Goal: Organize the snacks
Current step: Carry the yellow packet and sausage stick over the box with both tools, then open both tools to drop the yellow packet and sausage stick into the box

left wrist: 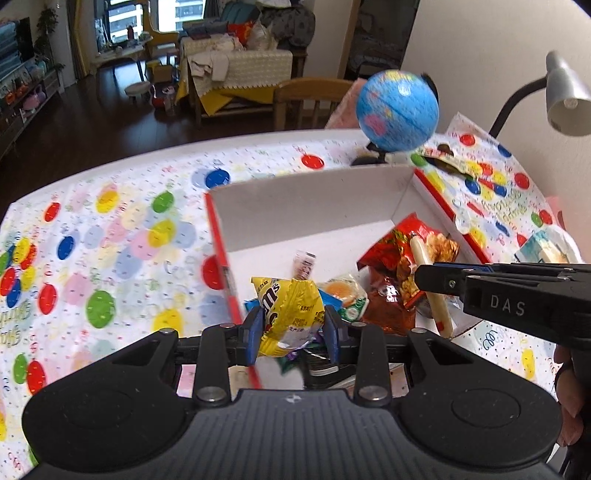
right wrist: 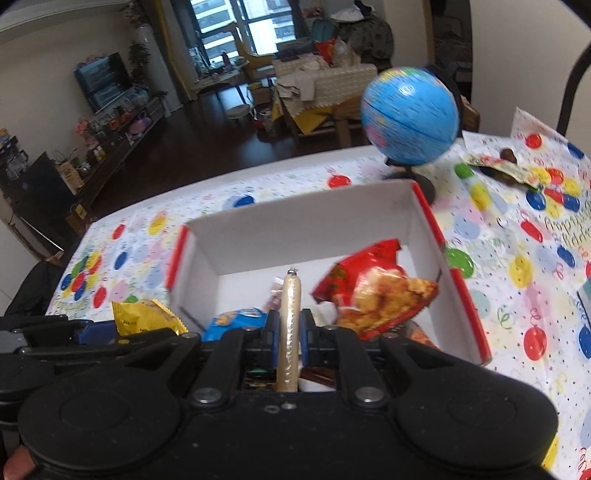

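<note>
Snacks: one yellow bag (left wrist: 291, 314) clamped in left fingers (left wrist: 253, 332); one sausage stick (right wrist: 290, 332) clamped in right fingers (right wrist: 271, 336).

I see soft daylight coming from the windows (left wrist: 173, 14) behind the globe (left wrist: 398, 110), which is smeared by motion blur in both views. The room beyond it looks dim. Fisheye bends the table edge (right wrist: 221, 177); corners vignette black.

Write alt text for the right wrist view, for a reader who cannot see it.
The right gripper has its jaws shut on a pale sausage stick above an open red-edged white box holding a red snack bag and a blue packet. The box sits on a balloon-print tablecloth before a blue globe. The left gripper holds a yellow packet at lower left.
</note>
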`<state>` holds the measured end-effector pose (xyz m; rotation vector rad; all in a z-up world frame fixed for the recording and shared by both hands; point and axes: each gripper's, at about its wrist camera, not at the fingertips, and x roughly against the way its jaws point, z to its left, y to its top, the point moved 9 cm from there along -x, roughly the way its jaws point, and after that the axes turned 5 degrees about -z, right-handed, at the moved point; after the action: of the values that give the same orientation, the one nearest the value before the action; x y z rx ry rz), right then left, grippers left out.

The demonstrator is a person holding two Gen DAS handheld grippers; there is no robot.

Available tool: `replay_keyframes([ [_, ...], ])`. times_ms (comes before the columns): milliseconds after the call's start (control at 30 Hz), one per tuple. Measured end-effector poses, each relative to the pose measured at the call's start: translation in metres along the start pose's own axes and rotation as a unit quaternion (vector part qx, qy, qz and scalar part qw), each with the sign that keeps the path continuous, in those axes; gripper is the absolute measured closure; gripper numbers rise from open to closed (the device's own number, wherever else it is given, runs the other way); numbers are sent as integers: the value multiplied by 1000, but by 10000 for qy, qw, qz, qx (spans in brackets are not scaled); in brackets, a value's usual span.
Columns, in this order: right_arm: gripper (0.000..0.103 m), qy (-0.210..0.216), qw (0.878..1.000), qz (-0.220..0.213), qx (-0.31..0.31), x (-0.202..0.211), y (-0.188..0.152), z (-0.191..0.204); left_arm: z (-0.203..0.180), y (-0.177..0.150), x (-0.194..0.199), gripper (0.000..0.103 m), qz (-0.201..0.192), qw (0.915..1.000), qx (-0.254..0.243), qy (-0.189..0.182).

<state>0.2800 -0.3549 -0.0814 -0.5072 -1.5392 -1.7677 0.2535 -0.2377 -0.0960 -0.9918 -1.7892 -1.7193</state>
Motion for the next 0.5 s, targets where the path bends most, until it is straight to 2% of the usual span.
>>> replay_keyframes([
  [200,94,-31,9997,236,-20,-23,-10,-18,-15,-7,-32,70,298,9994,-165,27],
  [500,94,133,9989,447,-87,-56,-18,-17,-18,-17,-67,70,638,9976,-262,27],
])
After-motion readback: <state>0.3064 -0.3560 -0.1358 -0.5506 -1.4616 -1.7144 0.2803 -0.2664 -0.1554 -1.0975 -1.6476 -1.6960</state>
